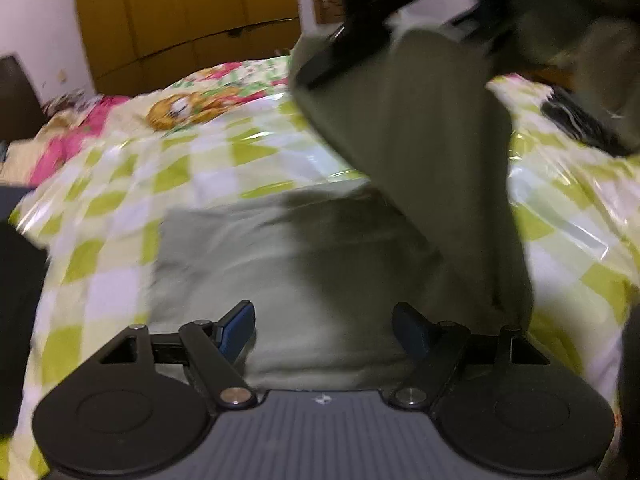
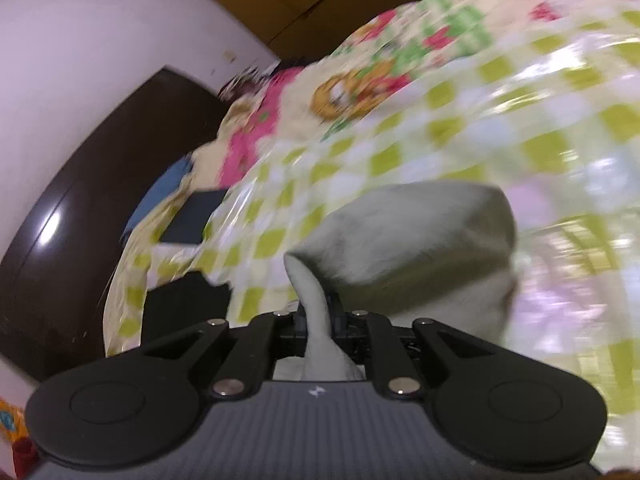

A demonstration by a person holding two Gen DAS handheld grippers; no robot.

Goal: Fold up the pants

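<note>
Grey-green pants (image 1: 256,264) lie on a bed with a green-and-white checked cover (image 1: 132,192). My left gripper (image 1: 323,330) is open and empty, low over the flat part of the pants. One leg (image 1: 424,140) hangs lifted from the upper right, where my right gripper (image 1: 360,32) shows dark and blurred. In the right wrist view my right gripper (image 2: 318,316) is shut on a fold of the pants (image 2: 412,240), which drapes ahead of it above the bed.
A brown wardrobe (image 1: 180,8) and a white wall stand behind the bed. A dark wooden headboard (image 2: 80,200) is at the left. A dark flat object (image 2: 192,216) lies near the bed edge. Black cloth (image 1: 580,124) lies at the right.
</note>
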